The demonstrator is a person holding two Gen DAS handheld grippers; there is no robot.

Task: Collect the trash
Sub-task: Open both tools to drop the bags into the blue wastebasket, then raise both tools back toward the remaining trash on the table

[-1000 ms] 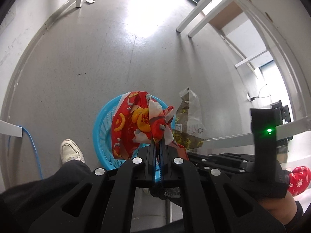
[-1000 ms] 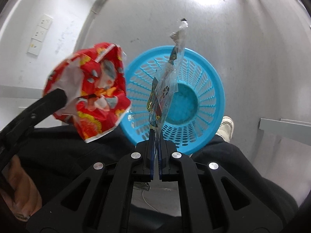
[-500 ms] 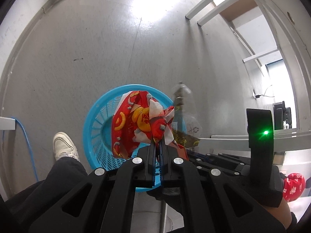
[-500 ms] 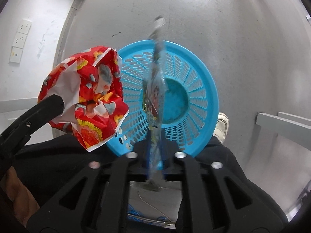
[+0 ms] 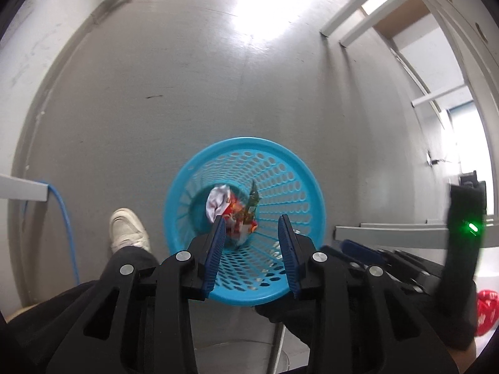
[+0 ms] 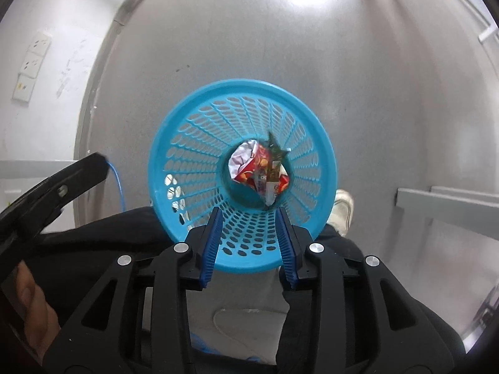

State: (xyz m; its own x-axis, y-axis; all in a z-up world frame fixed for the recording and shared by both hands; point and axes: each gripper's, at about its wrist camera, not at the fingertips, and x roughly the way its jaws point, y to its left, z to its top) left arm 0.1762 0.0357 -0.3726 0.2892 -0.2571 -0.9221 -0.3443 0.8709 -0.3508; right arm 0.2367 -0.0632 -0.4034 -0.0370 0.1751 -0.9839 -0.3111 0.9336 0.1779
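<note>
A blue perforated basket [image 5: 299, 168] [image 6: 187, 115] stands on the grey floor below both grippers. At its bottom lie a crumpled red and white snack wrapper [image 5: 223, 202] [image 6: 249, 162] and a thin greenish wrapper [image 5: 253, 198] [image 6: 276, 152]. My left gripper [image 5: 252, 221] hangs above the basket's near side; its jaws are opening and nothing is between them. My right gripper [image 6: 249, 213] points straight down over the basket, its jaws also opening with nothing between them. The left gripper's black finger [image 6: 75, 174] shows at the left of the right wrist view.
A person's white shoe [image 5: 128, 227] [image 6: 343, 205] and dark trouser legs are beside the basket. A blue cable [image 5: 67, 218] runs down at the left. Grey table rails [image 5: 389, 233] [image 6: 446, 202], white furniture legs [image 5: 358, 12] and wall sockets [image 6: 31, 62] surround the floor. A red object [image 5: 485, 311] lies at the right edge.
Both grippers went from shut to open. The red wrapper left the left gripper and the thin wrapper left the right; both now lie at the bottom of the basket.
</note>
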